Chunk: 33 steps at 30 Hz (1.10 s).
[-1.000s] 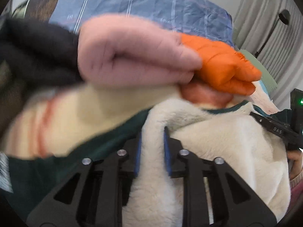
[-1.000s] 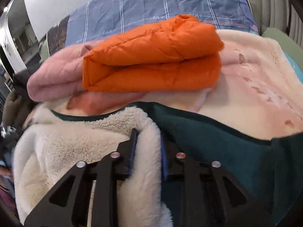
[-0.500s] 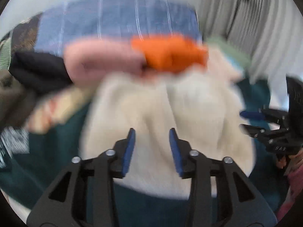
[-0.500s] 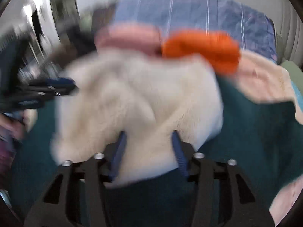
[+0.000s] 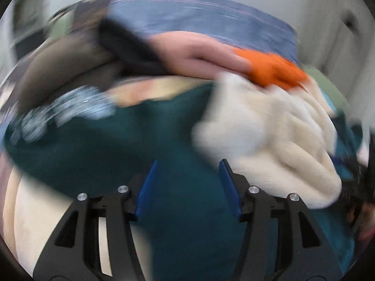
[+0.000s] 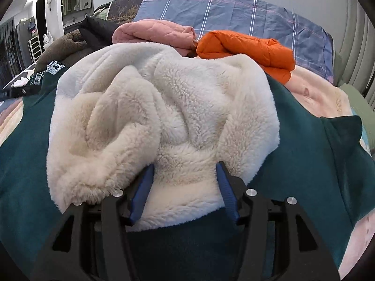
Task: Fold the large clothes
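A dark green garment (image 6: 304, 145) with a cream fleece hood (image 6: 164, 107) lies spread on the bed. In the right wrist view the hood is bunched in a heap on the green fabric. My right gripper (image 6: 185, 166) is open, its jaws wide apart at the hood's near edge, holding nothing. In the blurred left wrist view my left gripper (image 5: 187, 164) is open over the green fabric (image 5: 117, 145), with the cream hood (image 5: 269, 140) to its right.
Folded pink (image 6: 154, 32) and orange (image 6: 248, 46) jackets and dark clothes (image 6: 93, 32) are stacked behind the garment against a blue checked pillow (image 6: 234, 11). A cream blanket (image 6: 323, 96) covers the bed. Curtains hang on the right.
Both grippers let go of the fleece hood and opened. The hood dropped onto the green garment. The left gripper swung left away from it; the right one pulled back.
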Each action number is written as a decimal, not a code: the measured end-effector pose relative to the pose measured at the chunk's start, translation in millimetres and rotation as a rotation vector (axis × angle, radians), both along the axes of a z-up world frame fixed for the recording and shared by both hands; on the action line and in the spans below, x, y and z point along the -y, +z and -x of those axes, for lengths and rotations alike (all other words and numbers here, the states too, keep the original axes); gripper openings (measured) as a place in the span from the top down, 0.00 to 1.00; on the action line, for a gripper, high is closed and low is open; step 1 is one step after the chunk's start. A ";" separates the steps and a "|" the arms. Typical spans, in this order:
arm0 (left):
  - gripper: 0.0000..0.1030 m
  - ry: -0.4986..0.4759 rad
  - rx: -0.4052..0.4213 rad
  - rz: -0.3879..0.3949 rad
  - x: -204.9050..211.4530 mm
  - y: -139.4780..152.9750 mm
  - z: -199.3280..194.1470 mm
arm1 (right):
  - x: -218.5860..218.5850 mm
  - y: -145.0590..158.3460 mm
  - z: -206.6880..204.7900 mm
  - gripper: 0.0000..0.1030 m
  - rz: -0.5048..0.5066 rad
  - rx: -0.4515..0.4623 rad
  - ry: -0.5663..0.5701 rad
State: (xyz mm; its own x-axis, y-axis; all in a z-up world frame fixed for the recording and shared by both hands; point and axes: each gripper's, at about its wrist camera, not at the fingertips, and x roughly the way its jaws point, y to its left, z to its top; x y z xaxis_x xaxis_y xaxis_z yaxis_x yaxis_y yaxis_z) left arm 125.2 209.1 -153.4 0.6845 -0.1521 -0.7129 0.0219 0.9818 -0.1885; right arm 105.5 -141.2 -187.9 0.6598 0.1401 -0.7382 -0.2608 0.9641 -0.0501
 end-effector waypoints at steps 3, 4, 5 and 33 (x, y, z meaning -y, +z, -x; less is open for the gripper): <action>0.70 0.222 -0.045 0.155 -88.5 -12.6 12.2 | 2.6 0.4 -0.3 0.44 -0.027 -0.001 0.002; 0.79 0.304 -0.067 0.256 -123.5 -21.5 17.0 | 3.2 0.6 -0.3 0.44 -0.035 -0.001 0.003; 0.86 0.356 -0.075 0.325 -145.7 -28.0 19.5 | 3.1 0.6 -0.3 0.44 -0.035 -0.001 0.003; 0.45 0.758 -0.019 0.733 -272.2 -84.1 19.4 | 0.7 1.0 0.4 0.43 -0.023 0.003 0.005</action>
